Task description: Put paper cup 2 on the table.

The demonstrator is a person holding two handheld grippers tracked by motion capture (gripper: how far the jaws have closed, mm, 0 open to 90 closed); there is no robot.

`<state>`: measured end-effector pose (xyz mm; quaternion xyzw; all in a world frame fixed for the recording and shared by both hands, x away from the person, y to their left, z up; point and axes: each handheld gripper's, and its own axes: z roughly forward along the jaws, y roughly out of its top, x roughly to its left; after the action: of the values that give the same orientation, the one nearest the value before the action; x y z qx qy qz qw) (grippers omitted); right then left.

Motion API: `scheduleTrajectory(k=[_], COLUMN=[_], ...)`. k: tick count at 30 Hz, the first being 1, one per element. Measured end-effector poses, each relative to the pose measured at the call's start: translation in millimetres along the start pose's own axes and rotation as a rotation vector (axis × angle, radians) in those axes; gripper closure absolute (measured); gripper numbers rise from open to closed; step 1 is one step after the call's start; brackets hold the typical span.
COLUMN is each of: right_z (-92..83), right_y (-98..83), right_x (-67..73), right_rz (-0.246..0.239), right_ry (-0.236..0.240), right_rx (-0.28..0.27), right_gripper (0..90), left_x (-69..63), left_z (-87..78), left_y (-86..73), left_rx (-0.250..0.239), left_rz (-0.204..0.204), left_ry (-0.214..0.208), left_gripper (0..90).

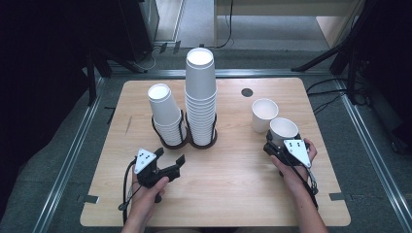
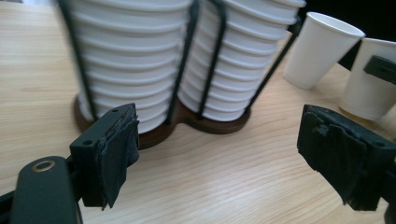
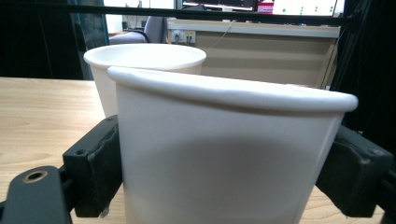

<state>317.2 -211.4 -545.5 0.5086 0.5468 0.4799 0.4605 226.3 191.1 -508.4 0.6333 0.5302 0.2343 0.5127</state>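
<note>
While the right gripper pinches a cup upright at the table's right, just beside a second cup, the left gripper hangs open and empty before the stacks. Its own view shows nothing between its pads. Up close, the right pads squeeze the cup, bowing its rim.

Two cup stacks in holder mid-table; two loose cups right, touching.

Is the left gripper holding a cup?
No, the left gripper has open fingers with only bare table between them.
</note>
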Motion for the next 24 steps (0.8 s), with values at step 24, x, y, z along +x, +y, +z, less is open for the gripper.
scheduleTrajectory(k=[24], right_z=[-26.6], right_y=[-2.4], right_x=[-2.7], right_rz=[-0.069], right_ry=[0.054], right_rx=[0.051], right_gripper=[12.1], left_x=[64.9], left_z=[-59.1], left_y=[-35.7], left_rx=[-0.101], left_rz=[-0.025], left_ry=[0.226], left_gripper=[13.2])
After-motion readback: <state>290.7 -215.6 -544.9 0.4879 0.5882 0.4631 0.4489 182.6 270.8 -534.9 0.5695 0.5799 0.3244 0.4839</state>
